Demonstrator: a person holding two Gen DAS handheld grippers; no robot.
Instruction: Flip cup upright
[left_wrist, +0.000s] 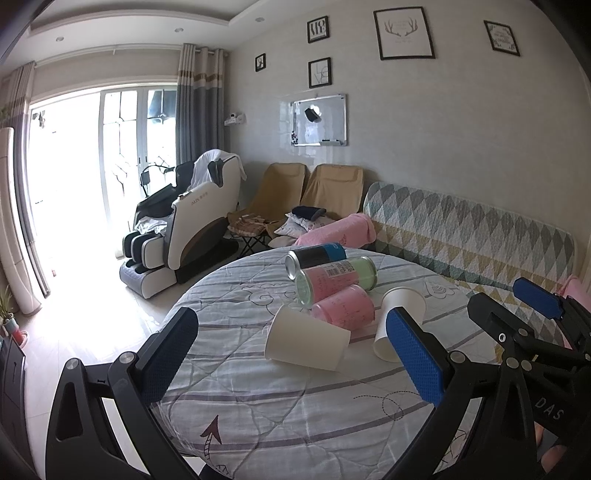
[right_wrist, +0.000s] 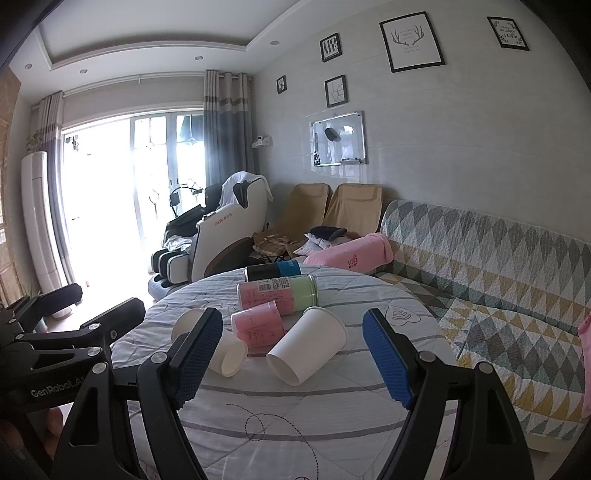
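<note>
Two white paper cups lie on their sides on a round table covered by a quilted cloth (left_wrist: 258, 406). The left cup (left_wrist: 306, 341) also shows in the right wrist view (right_wrist: 227, 350), partly behind a finger. The right cup (left_wrist: 400, 317) shows in the right wrist view (right_wrist: 308, 343) with its mouth toward the camera. My left gripper (left_wrist: 291, 362) is open and empty, above the table just short of the left cup. My right gripper (right_wrist: 291, 358) is open and empty, framing both cups; it also appears at the right of the left wrist view (left_wrist: 517, 306).
Three cans lie on their sides behind the cups: a pink one (left_wrist: 345, 308), a pink-and-green one (left_wrist: 336, 280), a black-and-blue one (left_wrist: 317, 256). A patterned sofa (left_wrist: 480, 236) runs along the right. A massage chair (left_wrist: 195, 218) and folding chairs (left_wrist: 288, 199) stand beyond the table.
</note>
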